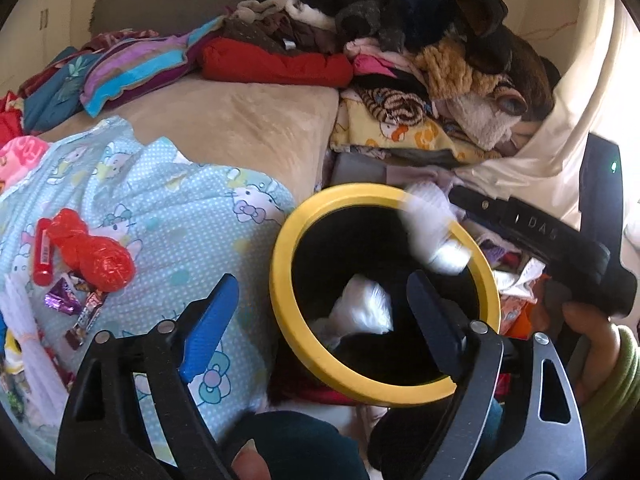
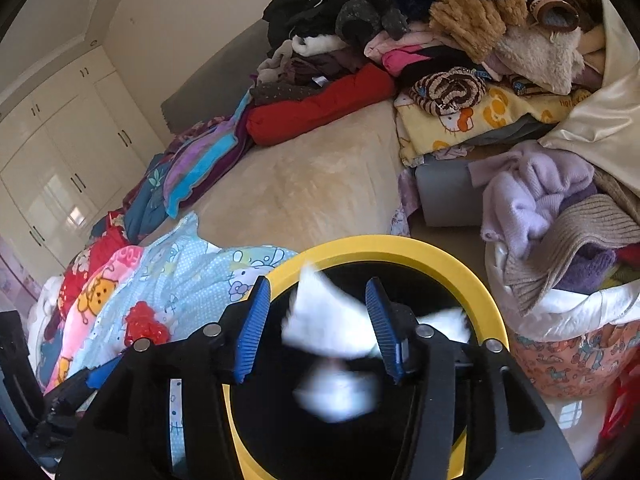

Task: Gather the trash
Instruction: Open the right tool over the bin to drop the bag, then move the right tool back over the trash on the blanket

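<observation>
Right wrist view: right claw [image 2: 316, 330] is standing open, tissue [image 2: 320, 320] dropping loose into the yellow-rimmed bin [image 2: 420, 250]; left claw [image 1: 320, 320] wide, empty. Next: wrappers [image 1: 76, 308] on the bed's near-left edge.

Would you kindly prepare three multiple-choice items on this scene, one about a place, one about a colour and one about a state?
1. Where does the red plastic bag lie?
A. On the light blue cartoon-print cloth
B. Inside the bin
C. On the red cushion

2. What colour is the rim of the bin?
A. Green
B. Yellow
C. White

3. How do the jaws of the right gripper stand?
A. Pressed shut on a candy wrapper
B. Apart, with blurred white tissue between them over the bin
C. Clamped on the bin's rim

Answers: 1 A, the bag rests on the blue cloth beside a red tube; 2 B, a yellow ring tops the black bin; 3 B, gaps show between the blue pads and the tissue.
</observation>
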Tool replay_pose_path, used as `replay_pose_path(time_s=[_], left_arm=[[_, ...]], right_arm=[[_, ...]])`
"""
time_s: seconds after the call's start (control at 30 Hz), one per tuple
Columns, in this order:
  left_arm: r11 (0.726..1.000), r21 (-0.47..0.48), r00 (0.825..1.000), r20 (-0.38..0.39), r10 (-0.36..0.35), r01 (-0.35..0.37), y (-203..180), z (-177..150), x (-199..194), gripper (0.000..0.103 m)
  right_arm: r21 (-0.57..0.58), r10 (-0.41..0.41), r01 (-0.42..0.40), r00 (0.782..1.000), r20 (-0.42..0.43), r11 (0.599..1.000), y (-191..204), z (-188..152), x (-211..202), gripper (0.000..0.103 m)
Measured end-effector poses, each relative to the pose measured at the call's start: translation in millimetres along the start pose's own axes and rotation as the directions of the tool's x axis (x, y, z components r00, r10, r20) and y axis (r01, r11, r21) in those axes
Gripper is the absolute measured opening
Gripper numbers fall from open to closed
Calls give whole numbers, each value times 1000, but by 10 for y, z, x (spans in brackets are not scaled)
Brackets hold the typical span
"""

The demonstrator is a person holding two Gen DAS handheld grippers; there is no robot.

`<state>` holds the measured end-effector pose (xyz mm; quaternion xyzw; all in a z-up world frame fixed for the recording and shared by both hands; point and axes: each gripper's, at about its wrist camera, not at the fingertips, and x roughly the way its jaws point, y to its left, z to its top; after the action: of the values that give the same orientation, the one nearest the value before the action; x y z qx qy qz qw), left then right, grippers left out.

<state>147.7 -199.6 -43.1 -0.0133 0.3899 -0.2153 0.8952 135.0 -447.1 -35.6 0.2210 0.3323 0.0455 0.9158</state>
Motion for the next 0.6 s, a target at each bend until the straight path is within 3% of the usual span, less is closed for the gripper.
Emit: replay_pose_path(time_s=[0.17, 0.6], left_arm=[[999, -34, 998, 54, 16, -14, 84, 13, -164, 88], [992, -111, 986, 153, 72, -56, 328, -17, -555, 89]], right_arm=[[-11, 6, -6, 1000, -8, 1000, 73, -16, 2, 52], [-117, 69, -70, 998, -8, 991, 556, -106, -90, 58]])
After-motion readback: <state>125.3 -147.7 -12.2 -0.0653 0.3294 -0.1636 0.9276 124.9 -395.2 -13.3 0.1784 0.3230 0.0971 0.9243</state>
